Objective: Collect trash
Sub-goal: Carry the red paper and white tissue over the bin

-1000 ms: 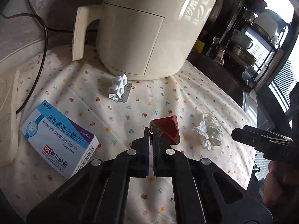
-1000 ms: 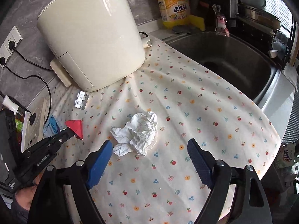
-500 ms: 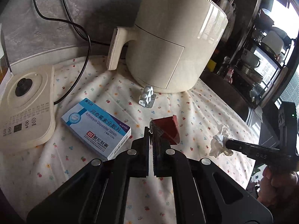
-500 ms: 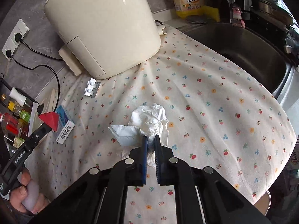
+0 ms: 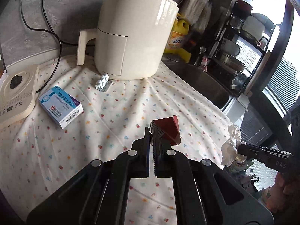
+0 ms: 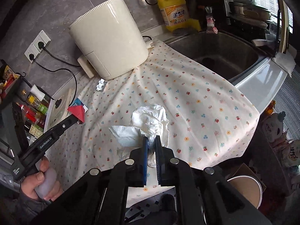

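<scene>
My left gripper (image 5: 151,131) is shut on a red folded paper scrap (image 5: 167,129) and holds it above the flowered cloth; the scrap also shows in the right wrist view (image 6: 76,112). My right gripper (image 6: 151,140) is shut on a crumpled white tissue (image 6: 148,121), lifted off the cloth; the tissue also shows in the left wrist view (image 5: 231,146) past the counter's right edge. A silver pill blister (image 5: 102,81) lies by the air fryer. A blue and white medicine box (image 5: 61,108) lies at the left.
A cream air fryer (image 5: 131,43) stands at the back of the flowered cloth (image 5: 112,112). A kettle base (image 5: 15,93) is at the left. A sink (image 6: 221,54) is at the right, a yellow detergent bottle (image 6: 173,11) behind it. A brown round bin (image 6: 243,189) sits below the counter edge.
My right gripper closed on the tissue and lifted it off the cloth toward the right edge. My left gripper rose and pulled back with the red scrap still held.
</scene>
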Available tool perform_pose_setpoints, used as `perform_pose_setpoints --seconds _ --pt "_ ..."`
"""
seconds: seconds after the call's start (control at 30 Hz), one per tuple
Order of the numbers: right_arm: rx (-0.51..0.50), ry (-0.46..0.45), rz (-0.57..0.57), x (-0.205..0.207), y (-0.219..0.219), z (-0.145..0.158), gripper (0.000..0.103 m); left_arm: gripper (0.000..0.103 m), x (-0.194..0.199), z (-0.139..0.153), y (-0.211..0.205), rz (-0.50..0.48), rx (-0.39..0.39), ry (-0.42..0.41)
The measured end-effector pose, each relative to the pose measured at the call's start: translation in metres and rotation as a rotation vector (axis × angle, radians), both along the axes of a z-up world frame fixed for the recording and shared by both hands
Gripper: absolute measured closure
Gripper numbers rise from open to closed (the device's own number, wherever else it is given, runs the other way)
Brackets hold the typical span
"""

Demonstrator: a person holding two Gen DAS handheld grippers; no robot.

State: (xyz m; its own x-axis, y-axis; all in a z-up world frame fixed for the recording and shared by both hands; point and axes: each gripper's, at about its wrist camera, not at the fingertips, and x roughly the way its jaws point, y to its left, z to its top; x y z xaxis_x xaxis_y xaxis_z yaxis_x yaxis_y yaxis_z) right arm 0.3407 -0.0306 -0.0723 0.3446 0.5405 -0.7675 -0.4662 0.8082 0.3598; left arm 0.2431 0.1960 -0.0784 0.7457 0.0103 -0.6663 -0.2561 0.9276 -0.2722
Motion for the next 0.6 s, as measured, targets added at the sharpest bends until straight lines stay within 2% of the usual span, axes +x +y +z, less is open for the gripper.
perform_pose_setpoints --seconds 0.37,0.6 --pt "0.017 0.004 -0.034 -0.027 -0.104 -0.001 0.094 0.099 -0.004 -0.008 -0.105 -0.099 0.028 0.065" --pt "0.004 0.017 -0.036 -0.034 -0.167 -0.009 0.094 0.099 -0.006 -0.019 -0.171 -0.122 0.000 0.080"
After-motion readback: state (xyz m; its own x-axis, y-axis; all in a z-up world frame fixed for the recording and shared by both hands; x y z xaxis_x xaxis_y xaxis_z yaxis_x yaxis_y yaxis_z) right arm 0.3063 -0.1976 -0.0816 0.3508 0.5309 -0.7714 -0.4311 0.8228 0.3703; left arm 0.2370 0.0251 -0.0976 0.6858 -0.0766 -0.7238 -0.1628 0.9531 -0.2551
